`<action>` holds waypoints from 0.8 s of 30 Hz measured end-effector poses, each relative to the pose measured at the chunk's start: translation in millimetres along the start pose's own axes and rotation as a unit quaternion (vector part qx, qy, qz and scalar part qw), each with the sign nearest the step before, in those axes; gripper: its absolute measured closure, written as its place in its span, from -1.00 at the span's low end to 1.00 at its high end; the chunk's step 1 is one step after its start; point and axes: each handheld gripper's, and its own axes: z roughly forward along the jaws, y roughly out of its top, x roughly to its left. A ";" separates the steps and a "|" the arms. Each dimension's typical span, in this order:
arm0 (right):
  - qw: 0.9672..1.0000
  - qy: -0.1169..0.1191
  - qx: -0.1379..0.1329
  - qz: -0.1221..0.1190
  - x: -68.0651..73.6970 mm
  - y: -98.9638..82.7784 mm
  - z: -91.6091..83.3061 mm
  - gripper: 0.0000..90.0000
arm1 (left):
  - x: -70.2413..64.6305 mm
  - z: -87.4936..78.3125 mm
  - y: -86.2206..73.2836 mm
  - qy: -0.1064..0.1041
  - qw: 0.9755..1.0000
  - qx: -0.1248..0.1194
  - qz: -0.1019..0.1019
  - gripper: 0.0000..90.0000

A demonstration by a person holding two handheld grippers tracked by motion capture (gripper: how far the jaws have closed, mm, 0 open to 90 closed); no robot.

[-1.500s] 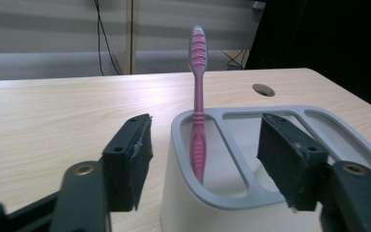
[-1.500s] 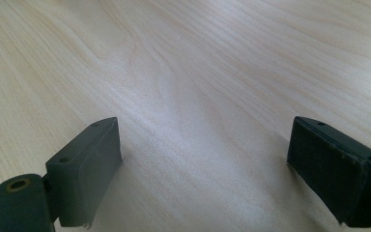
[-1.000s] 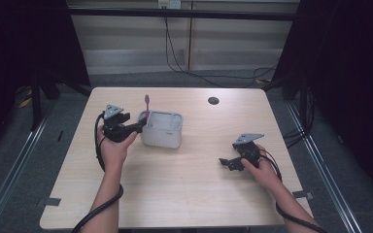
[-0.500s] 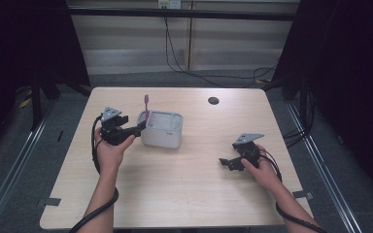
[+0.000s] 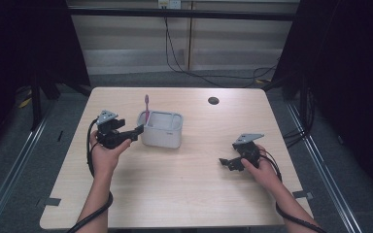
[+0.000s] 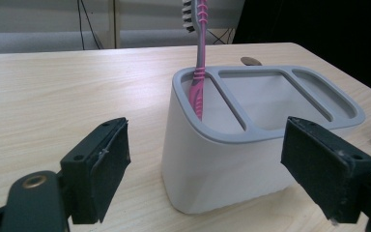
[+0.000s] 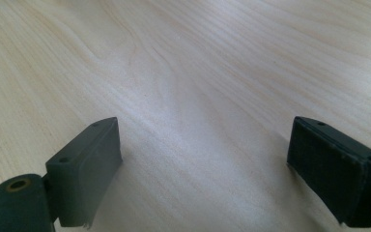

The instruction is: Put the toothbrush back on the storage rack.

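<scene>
A pink toothbrush (image 5: 146, 108) (image 6: 201, 63) stands upright in the left-end compartment of a white holder with a grey rim (image 5: 161, 130) (image 6: 207, 159), bristles up. My left gripper (image 5: 137, 131) (image 6: 212, 174) sits just left of the holder and points at it. Its jaws have just been opening and stand wide, with the holder's near wall ahead of the pads and nothing pressed between them. My right gripper (image 5: 226, 162) (image 7: 203, 169) rests low over bare wood at the right, open with nothing between its fingers.
The holder's other two compartments look empty. A dark round grommet (image 5: 213, 100) sits in the light wooden table (image 5: 184, 194) near the far edge. Cables trail from both grippers toward the near edge, and dark floor with metal rails surrounds the table.
My left gripper's jaws have spread wider and the hand has eased slightly back from the holder. The toothbrush stays standing in the holder. The right hand has not moved.
</scene>
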 end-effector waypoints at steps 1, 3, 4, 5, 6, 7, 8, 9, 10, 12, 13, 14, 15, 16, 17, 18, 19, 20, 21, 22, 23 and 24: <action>1.000 0.000 0.000 0.000 0.0 0.0 0.0 -0.75 | 0.0 0.0 -0.4 -0.002 1.000 0.000 0.000 -0.63; 1.000 0.000 0.000 0.000 0.0 0.0 0.0 -0.75 | 0.2 -1.0 -1.4 -0.004 1.000 0.000 -0.002 -0.63; 1.000 0.000 0.001 -0.001 -0.1 0.1 -0.1 -0.75 | 0.5 -1.3 -1.9 -0.005 1.000 -0.001 -0.004 -0.63; 1.000 0.000 0.001 0.000 -0.1 0.2 -0.1 -0.75 | 1.1 -1.9 -2.4 -0.006 1.000 -0.001 -0.004 -0.64; 1.000 0.000 0.001 -0.001 -0.2 0.2 -0.1 -0.75 | 1.3 -2.2 -2.9 -0.005 1.000 -0.002 -0.006 -0.64; 1.000 -0.001 0.001 0.000 -0.1 0.2 -0.1 -0.75 | 1.4 -2.5 -3.3 -0.008 1.000 -0.003 -0.009 -0.65; 1.000 0.000 0.001 -0.001 -0.2 0.2 -0.1 -0.75 | 1.7 -3.0 -3.6 -0.010 1.000 -0.002 -0.010 -0.65; 1.000 -0.001 0.001 0.000 -0.1 0.2 0.0 -0.75 | 1.8 -3.6 -3.8 -0.012 1.000 -0.001 -0.009 -0.65; 1.000 0.000 0.001 -0.001 -0.2 0.2 0.0 -0.75 | 1.9 -3.9 -4.0 -0.013 1.000 -0.003 -0.010 -0.65; 1.000 -0.001 0.001 0.000 -0.1 0.2 0.0 -0.75 | 2.0 -4.5 -4.4 -0.016 1.000 -0.003 -0.013 -0.65; 1.000 -0.001 0.001 0.000 0.0 0.2 -0.1 -0.75 | 2.4 -4.7 -4.8 -0.018 1.000 -0.001 -0.012 -0.65; 1.000 0.000 0.001 -0.001 -0.2 0.2 -0.1 -0.75 | 2.5 -5.1 -5.1 -0.019 1.000 0.000 -0.009 -0.66; 1.000 0.000 0.001 0.000 -0.1 0.2 -0.1 -0.75 | 2.6 -5.5 -5.6 -0.019 1.000 -0.001 -0.009 -0.66; 1.000 -0.001 0.001 0.000 -0.1 0.2 0.0 -0.75 | 2.9 -5.8 -6.0 -0.021 1.000 0.000 -0.010 -0.66; 1.000 0.000 0.001 0.000 -0.1 0.2 -0.1 -0.75 | 3.1 -6.1 -6.6 -0.021 1.000 -0.001 -0.012 -0.66; 1.000 0.000 0.001 0.000 -0.1 0.2 0.0 -0.75 | 3.3 -6.4 -7.1 -0.021 1.000 -0.001 -0.012 -0.66; 1.000 0.000 0.001 -0.001 -0.2 0.2 -0.1 -0.75 | 3.3 -6.7 -7.8 -0.022 1.000 0.001 -0.011 -0.66; 1.000 0.000 0.001 -0.001 -0.2 0.2 -0.1 -0.75 | 3.5 -7.0 -8.5 -0.023 1.000 0.003 -0.009 -0.66; 1.000 0.000 0.001 0.000 -0.2 0.2 -0.1 -0.75 | 3.3 -7.0 -9.3 -0.026 1.000 0.005 -0.010 -0.66; 1.000 0.000 0.001 0.000 -0.1 0.2 0.0 -0.75 | 3.6 -7.4 -10.0 -0.026 1.000 0.006 -0.008 -0.66; 1.000 -0.001 0.001 0.000 0.0 0.2 -0.1 -0.75 | 3.9 -8.2 -10.7 -0.027 1.000 0.006 -0.007 -0.66; 1.000 0.000 0.001 0.000 -0.1 0.2 -0.1 -0.75 | 4.3 -8.7 -11.5 -0.029 1.000 0.006 -0.008 -0.66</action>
